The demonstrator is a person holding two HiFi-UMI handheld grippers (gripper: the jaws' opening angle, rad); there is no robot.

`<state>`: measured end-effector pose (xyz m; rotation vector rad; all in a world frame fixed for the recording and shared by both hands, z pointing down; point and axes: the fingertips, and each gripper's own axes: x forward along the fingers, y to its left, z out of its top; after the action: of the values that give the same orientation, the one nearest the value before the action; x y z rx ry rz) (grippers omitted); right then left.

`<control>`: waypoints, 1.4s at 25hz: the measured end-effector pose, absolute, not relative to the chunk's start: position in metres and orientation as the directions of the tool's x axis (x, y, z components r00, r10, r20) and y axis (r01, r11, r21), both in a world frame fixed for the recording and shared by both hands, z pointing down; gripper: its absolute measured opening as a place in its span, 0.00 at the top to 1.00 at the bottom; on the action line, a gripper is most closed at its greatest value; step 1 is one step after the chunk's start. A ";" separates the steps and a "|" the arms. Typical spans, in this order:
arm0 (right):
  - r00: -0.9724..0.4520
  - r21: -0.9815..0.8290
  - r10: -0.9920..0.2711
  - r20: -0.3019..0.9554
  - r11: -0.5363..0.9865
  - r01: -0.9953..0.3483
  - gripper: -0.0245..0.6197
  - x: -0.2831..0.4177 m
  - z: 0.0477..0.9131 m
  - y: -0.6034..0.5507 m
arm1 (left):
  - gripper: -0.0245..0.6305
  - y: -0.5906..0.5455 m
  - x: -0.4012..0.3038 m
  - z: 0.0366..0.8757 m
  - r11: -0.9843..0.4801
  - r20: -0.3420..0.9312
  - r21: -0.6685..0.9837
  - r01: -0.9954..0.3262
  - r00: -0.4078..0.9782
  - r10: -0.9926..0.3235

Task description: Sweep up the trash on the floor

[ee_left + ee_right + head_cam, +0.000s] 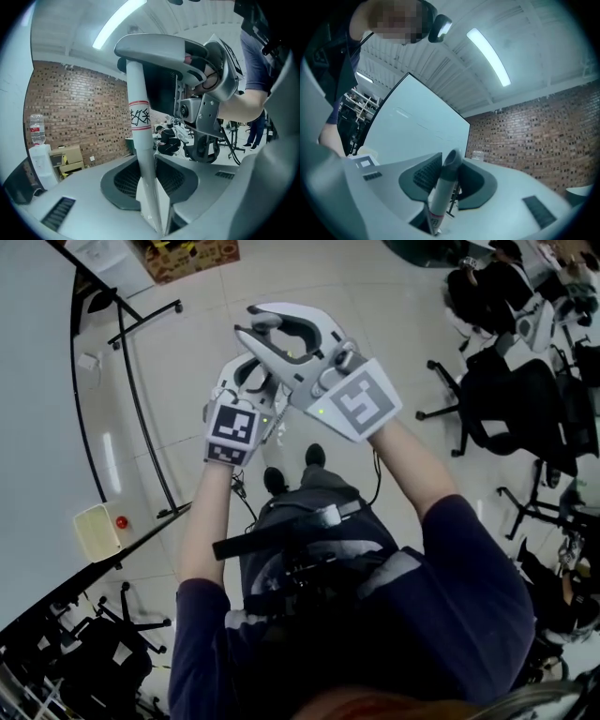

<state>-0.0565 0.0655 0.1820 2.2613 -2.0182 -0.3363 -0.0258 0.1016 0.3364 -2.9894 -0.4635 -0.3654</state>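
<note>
Sweeping seems not yet begun: left gripper [151, 176] and right gripper [444, 183] both clamp the broom handle [140, 140], right nearer its cap.

Two grippers: left gripper [152, 180], right gripper [449, 185]. Two poles: left pole [140, 136], right pole [442, 190]. One whiteboard [37, 418]. On its ledge are one tray [97, 532] and one red knob [121, 522]. Past its far end is one box [187, 253]. To its right are at least three chairs [514, 404].

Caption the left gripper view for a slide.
Left gripper clamped on a white pole with a grey handle, brick wall behind.
</note>
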 end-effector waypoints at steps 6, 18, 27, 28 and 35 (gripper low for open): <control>0.145 0.253 -0.987 -0.071 -0.158 -0.954 0.78 -0.086 0.197 0.057 | 0.84 0.094 -0.057 0.352 -0.944 0.245 -0.036 0.328 0.919 0.310; 0.265 0.342 -0.964 -0.015 -0.254 -0.904 0.78 -0.093 0.226 0.064 | 0.84 0.103 -0.061 0.384 -0.907 0.287 -0.041 0.420 0.874 0.392; 0.459 0.252 -0.884 0.085 -0.426 -0.869 0.78 -0.047 0.269 0.091 | 0.84 0.130 -0.030 0.427 -0.808 0.387 -0.053 0.587 0.757 0.526; 0.469 0.250 -0.878 0.098 -0.435 -0.865 0.78 -0.044 0.274 0.093 | 0.84 0.132 -0.028 0.432 -0.801 0.397 -0.052 0.597 0.748 0.532; 0.515 0.238 -0.849 0.117 -0.479 -0.845 0.78 -0.019 0.310 0.109 | 0.84 0.153 -0.005 0.474 -0.775 0.471 -0.043 0.630 0.697 0.540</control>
<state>-0.0189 0.1085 0.3100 2.4939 -1.4279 -0.0244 -0.0046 0.1526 0.4743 -2.7048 -0.9440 -0.6564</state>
